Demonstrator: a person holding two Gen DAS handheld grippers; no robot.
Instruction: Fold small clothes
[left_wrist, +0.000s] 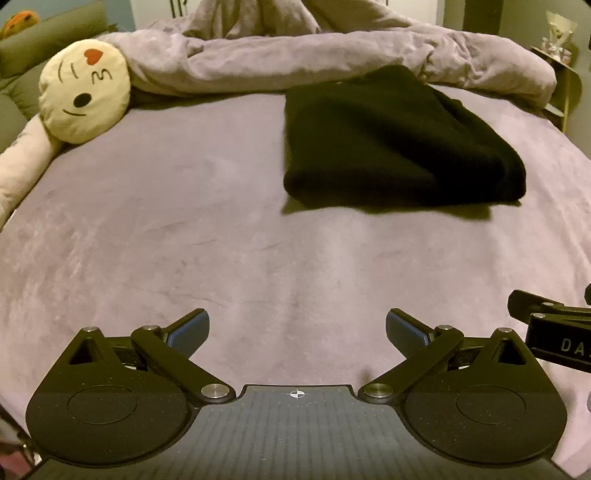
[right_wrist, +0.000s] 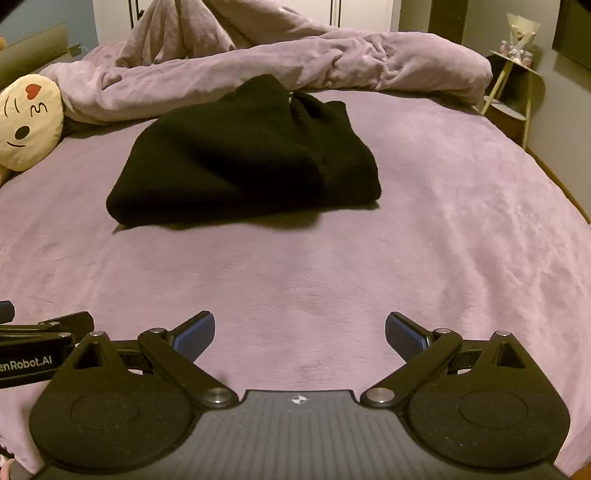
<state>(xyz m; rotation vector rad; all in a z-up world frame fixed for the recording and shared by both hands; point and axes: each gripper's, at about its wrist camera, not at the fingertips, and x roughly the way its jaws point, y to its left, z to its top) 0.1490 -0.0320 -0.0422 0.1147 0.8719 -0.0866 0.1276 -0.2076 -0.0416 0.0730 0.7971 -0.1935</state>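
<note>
Black garment (left_wrist: 399, 144) is lying folded on the bed (left_wrist: 184, 229), just in front of the rumpled duvet (left_wrist: 295, 59); left tongs (left_wrist: 297, 332) & right tongs (right_wrist: 300, 334) both gaping wide, holding nothing, well short of it; risk: thick folds slumping open if only top layer gets pinched.

Left tongs (left_wrist: 297, 332): jaws spread wide, blue-padded fingertips (left_wrist: 188, 332) well apart, nothing held between them. Right tongs (right_wrist: 300, 334): same condition, jaws fully parted, blue pads (right_wrist: 404, 338) bare and gripping nothing. Both units are held low and roughly level, pointing forward, side by side; each one's black linkage shows at the inner edge of the other's view. No contact between the two is visible.
</note>
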